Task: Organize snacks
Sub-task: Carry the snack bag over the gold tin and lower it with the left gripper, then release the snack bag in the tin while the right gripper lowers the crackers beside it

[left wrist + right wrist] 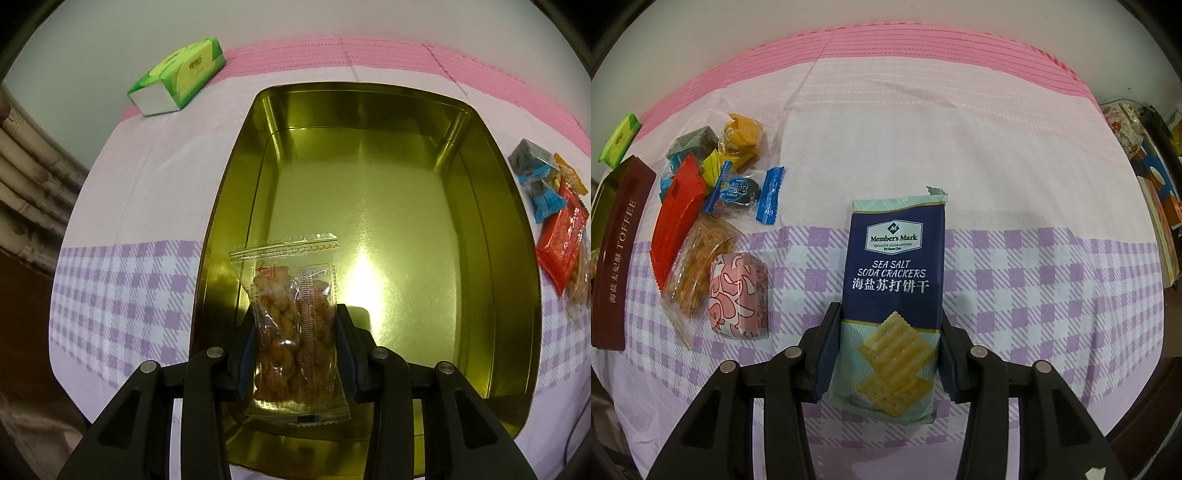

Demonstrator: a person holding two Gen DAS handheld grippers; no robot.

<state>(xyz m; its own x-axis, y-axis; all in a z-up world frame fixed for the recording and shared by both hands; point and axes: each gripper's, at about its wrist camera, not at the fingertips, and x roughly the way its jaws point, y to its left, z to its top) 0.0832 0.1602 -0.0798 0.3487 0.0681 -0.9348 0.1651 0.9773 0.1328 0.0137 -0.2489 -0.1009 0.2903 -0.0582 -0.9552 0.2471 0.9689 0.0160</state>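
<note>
My left gripper [295,325] is shut on a clear packet of brown twisted snacks [291,325] and holds it over the near end of an open gold tin [491,229], whose inside is bare. My right gripper [888,325] is shut on a navy packet of sea salt soda crackers [894,280] above the checked tablecloth. A pile of loose snacks [713,206] lies to the left of it: a red packet, blue-wrapped sweets, a yellow packet, a pink-patterned packet [737,295]. The same pile shows right of the tin in the left wrist view [554,221].
A green tissue pack [181,75] lies at the table's far left. The tin's brown outer wall marked TOFFEE [617,251] stands at the left edge of the right wrist view. Boxes and books [1156,192] sit beyond the table's right edge.
</note>
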